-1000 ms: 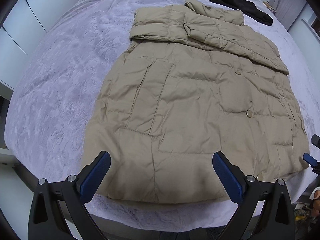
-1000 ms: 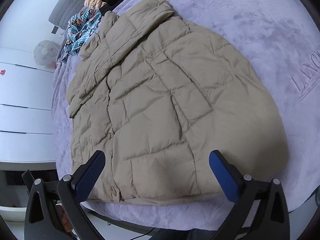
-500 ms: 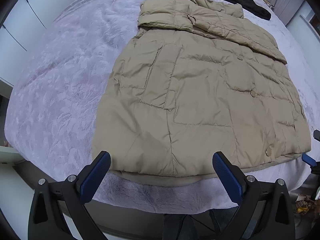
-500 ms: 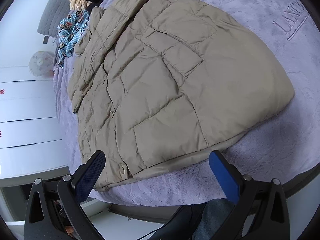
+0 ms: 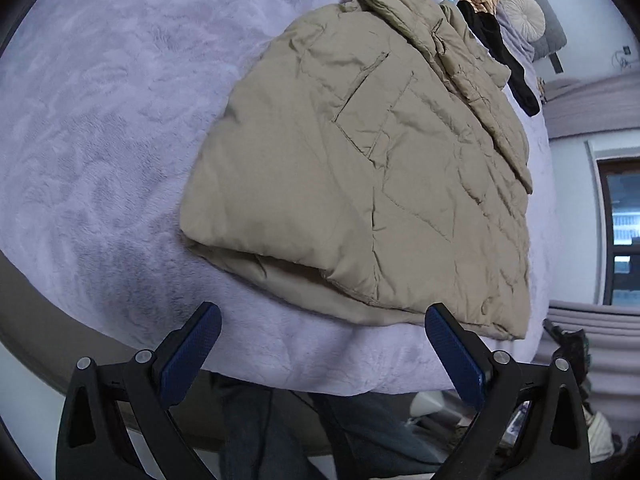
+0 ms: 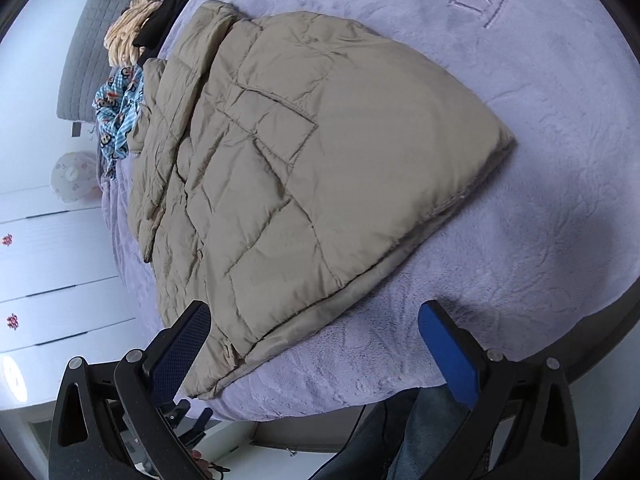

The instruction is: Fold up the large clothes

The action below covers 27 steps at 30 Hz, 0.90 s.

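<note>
A beige quilted jacket (image 5: 380, 168) lies flat on a bed covered with a lilac fleece blanket (image 5: 112, 128). Its sleeves are folded across the upper part, and its lower hem is near the front edge of the bed. The hem shows a smooth lining layer under the quilted front, and small snap buttons sit along the front edge close to the hem. A patch pocket is visible on the front panel. The left claw (image 5: 320, 356) hangs in front of the bed edge, just below the hem, with its two blue pads spread wide and nothing between them. The right claw (image 6: 316, 352) is also spread wide and holds nothing; in the right wrist view its left pad (image 6: 182, 346) stands in front of the corner of the hem, but I cannot tell if it touches the cloth. At the far end of the bed there are a blue patterned garment (image 6: 118, 116), a black garment (image 5: 500, 56) and a pale orange striped cloth (image 6: 128, 32), well apart from the claws.
</note>
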{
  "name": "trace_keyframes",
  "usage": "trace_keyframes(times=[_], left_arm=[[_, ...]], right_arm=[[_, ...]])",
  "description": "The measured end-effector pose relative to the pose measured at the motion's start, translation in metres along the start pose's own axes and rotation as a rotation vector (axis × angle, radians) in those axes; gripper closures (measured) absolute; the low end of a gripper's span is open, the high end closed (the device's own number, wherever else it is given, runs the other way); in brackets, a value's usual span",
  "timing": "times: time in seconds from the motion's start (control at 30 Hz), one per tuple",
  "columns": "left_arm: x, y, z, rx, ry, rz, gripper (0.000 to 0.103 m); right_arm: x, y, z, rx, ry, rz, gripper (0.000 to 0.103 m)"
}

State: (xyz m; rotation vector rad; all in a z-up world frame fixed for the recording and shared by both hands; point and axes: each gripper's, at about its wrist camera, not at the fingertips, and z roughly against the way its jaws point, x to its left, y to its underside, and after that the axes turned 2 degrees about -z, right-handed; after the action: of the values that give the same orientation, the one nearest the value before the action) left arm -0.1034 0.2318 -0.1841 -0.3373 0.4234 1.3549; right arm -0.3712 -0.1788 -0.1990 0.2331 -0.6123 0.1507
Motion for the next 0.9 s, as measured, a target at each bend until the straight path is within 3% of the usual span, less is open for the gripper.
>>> trace_keyframes(times=[0.23, 0.27, 0.37, 0.47, 0.57, 0.63, 0.7, 0.77, 0.8, 0.83, 0.87, 0.9], left_arm=[[-0.024, -0.024, -0.021, -0.022, 0.046, -0.004, 0.001], [-0.028, -0.028, -0.023, -0.021, 0.048, -0.007, 0.005], [-0.036, -0.035, -0.029, -0.007, 0.027, -0.031, 0.029], [-0.042, -0.04, -0.032, 0.008, -0.041, -0.073, 0.078], [-0.047, -0.041, -0.021, -0.034, -0.049, -0.11, 0.089], [-0.049, -0.041, -0.014, -0.057, -0.054, -0.129, 0.089], [-0.051, -0.042, -0.01, -0.069, -0.058, -0.142, 0.089], [-0.054, -0.043, -0.008, -0.073, -0.07, -0.153, 0.089], [-0.055, -0.043, -0.007, -0.076, -0.08, -0.158, 0.089], [-0.057, -0.043, -0.006, -0.08, -0.091, -0.164, 0.089], [-0.06, -0.042, -0.005, -0.087, -0.102, -0.172, 0.089], [-0.063, -0.042, -0.004, -0.096, -0.114, -0.181, 0.089]], right_arm=[[-0.012, -0.01, -0.004, -0.029, -0.07, -0.089, 0.0], [-0.013, -0.012, -0.005, -0.035, -0.079, -0.096, 0.0], [-0.015, -0.017, -0.011, -0.04, -0.1, -0.134, 0.0], [-0.014, -0.019, -0.016, -0.047, -0.143, -0.159, 0.0], [-0.012, -0.02, -0.018, -0.052, -0.155, -0.162, 0.0], [-0.012, -0.022, -0.021, -0.053, -0.155, -0.174, 0.003], [-0.013, -0.025, -0.026, -0.039, -0.163, -0.185, 0.015], [-0.014, -0.027, -0.031, -0.016, -0.139, -0.191, 0.049], [-0.016, -0.028, -0.033, -0.008, -0.13, -0.19, 0.059], [-0.017, -0.029, -0.033, -0.006, -0.12, -0.189, 0.079], [-0.016, -0.03, -0.032, -0.009, -0.109, -0.185, 0.088], [-0.015, -0.031, -0.03, -0.015, -0.105, -0.175, 0.088]])
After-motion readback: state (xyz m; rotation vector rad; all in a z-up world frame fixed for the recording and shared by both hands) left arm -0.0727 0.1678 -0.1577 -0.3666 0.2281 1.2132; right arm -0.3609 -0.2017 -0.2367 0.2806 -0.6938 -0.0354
